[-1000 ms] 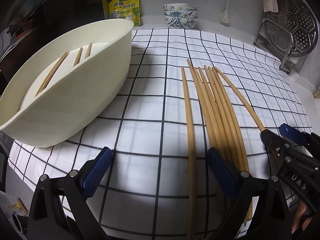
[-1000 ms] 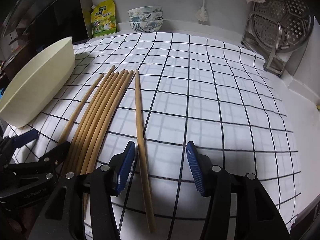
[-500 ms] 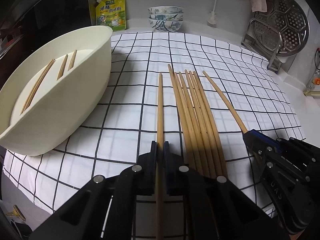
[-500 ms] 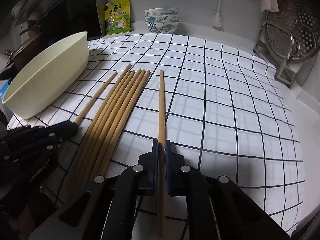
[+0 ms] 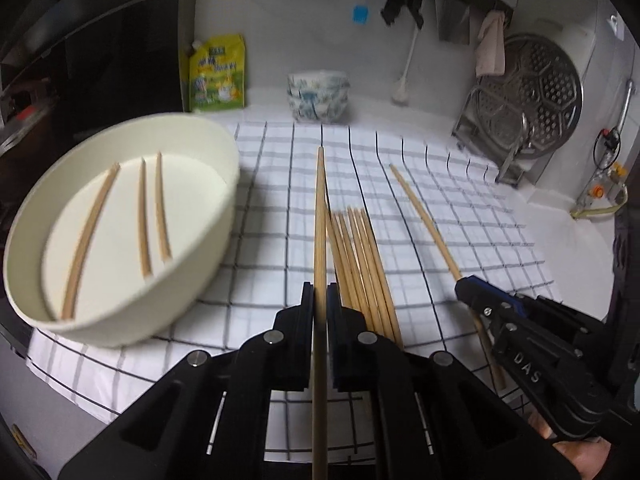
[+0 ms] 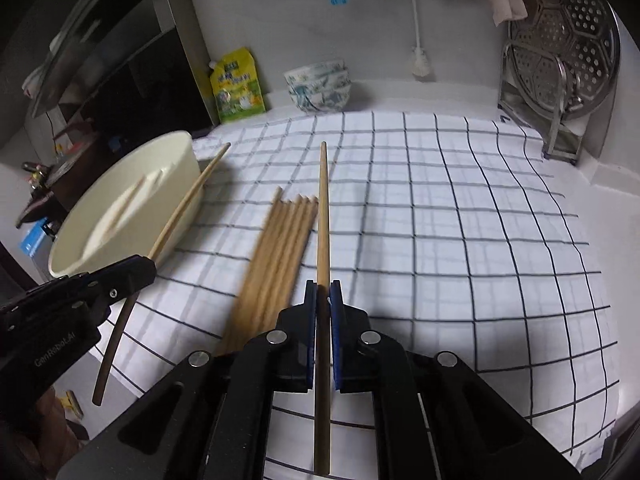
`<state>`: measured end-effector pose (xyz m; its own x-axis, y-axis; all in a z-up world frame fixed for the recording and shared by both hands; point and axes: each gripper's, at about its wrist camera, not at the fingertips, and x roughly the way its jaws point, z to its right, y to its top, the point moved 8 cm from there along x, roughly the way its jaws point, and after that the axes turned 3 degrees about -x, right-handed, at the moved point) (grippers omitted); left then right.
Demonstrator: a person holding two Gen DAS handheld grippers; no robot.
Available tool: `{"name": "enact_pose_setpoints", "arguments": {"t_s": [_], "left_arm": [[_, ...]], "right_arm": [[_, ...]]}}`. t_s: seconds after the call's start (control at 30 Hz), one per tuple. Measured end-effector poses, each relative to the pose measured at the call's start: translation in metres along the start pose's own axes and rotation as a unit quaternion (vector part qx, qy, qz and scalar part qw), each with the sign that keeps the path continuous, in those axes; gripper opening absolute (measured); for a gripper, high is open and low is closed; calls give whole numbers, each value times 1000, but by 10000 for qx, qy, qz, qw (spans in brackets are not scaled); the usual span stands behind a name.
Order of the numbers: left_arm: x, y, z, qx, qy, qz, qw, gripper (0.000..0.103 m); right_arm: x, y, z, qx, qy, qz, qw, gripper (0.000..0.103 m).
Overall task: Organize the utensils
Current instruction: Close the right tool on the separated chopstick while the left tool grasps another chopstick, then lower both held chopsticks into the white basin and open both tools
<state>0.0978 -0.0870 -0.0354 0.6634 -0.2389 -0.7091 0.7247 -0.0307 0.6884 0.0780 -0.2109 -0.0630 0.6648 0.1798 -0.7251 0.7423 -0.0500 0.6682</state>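
Note:
My left gripper (image 5: 320, 300) is shut on one wooden chopstick (image 5: 320, 216), held clear above the checked cloth and pointing away from me. Left of it sits a cream bowl (image 5: 168, 300) with three chopsticks (image 5: 144, 216) lying inside. A bundle of several chopsticks (image 5: 360, 260) lies on the cloth just right of my left fingers. My right gripper (image 6: 322, 292) is shut on another chopstick (image 6: 322, 216), also raised. In the right wrist view the left gripper (image 6: 148, 260) shows at the left with its chopstick (image 6: 188, 200) crossing in front of the bowl (image 6: 116, 252); the bundle (image 6: 280, 248) lies between both grippers.
A black-and-white checked cloth (image 5: 460, 208) covers the counter. Stacked patterned bowls (image 5: 318, 96) and a yellow pouch (image 5: 218, 74) stand at the back wall. A metal steamer plate on a rack (image 5: 532, 92) stands at the back right. A dark appliance fills the left side.
Both grippers went from open to shut, each on a single chopstick at the edge of the row, and both have lifted their chopstick off the cloth.

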Motion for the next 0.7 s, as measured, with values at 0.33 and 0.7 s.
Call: {"name": "enact_pose_setpoints", "arguments": {"t_s": [0.33,0.7], "left_arm": [[-40,50,-108,-366,668,632,9951,7],[-10,68,-208,-788,1060,351,9906,7]], "right_arm": [[15,71,-108,-388,759,250,9960,6],[85,102,-217,-925,1217,-292,9878,6]]}}
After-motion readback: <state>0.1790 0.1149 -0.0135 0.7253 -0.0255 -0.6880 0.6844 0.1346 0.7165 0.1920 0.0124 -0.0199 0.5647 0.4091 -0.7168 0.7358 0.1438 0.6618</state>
